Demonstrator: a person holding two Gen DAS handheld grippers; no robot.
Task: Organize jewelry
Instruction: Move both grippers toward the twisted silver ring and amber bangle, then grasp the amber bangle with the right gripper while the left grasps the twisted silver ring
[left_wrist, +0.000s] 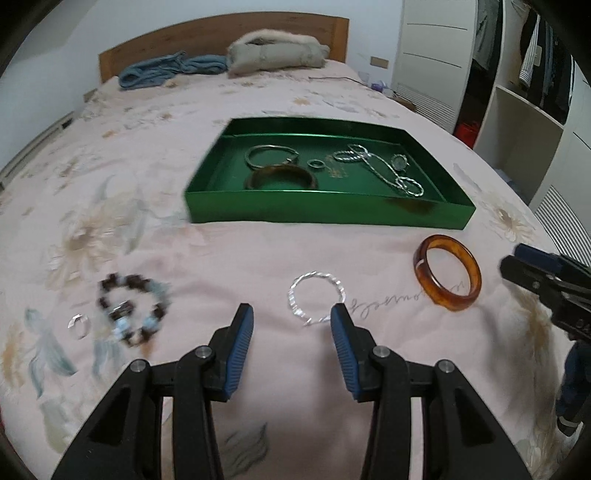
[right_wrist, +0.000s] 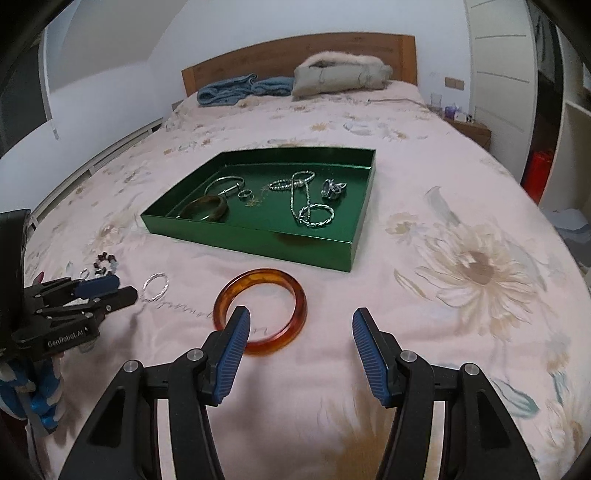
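Amber bangle (right_wrist: 260, 312) lies flat on the bed (right_wrist: 424, 177), glossy and translucent orange-brown, just in front of the green tray (right_wrist: 258, 242); twisted silver bangle (left_wrist: 317, 298) lies to its left, thin and shiny; further left a beaded bracelet (left_wrist: 131, 308) with dark and pale blue beads, and a small silver ring (left_wrist: 78, 325) beside it.

Tray already holds a dark bangle (left_wrist: 281, 177), a plain silver bangle (left_wrist: 267, 155), a small ring (left_wrist: 316, 163), a tangled silver chain (right_wrist: 303, 201) and a chunky ring (right_wrist: 332, 189).

Left gripper (left_wrist: 291, 317): jaws apart, nothing between them, silver bangle just ahead of its tips; right gripper (right_wrist: 301, 321): jaws apart, empty, its left fingertip overlaps the amber bangle's near rim in view; contact cannot be told.

At the headboard (right_wrist: 295, 55): blue folded cloth (right_wrist: 240, 88) and a beige fur-trimmed jacket (right_wrist: 340, 75); white wardrobe (left_wrist: 432, 55) to the right.

Left-wrist view is blurred over the beads and ring; the beads are partly hidden behind the left gripper in the right-wrist view; the lettering on the tray floor is unreadable.
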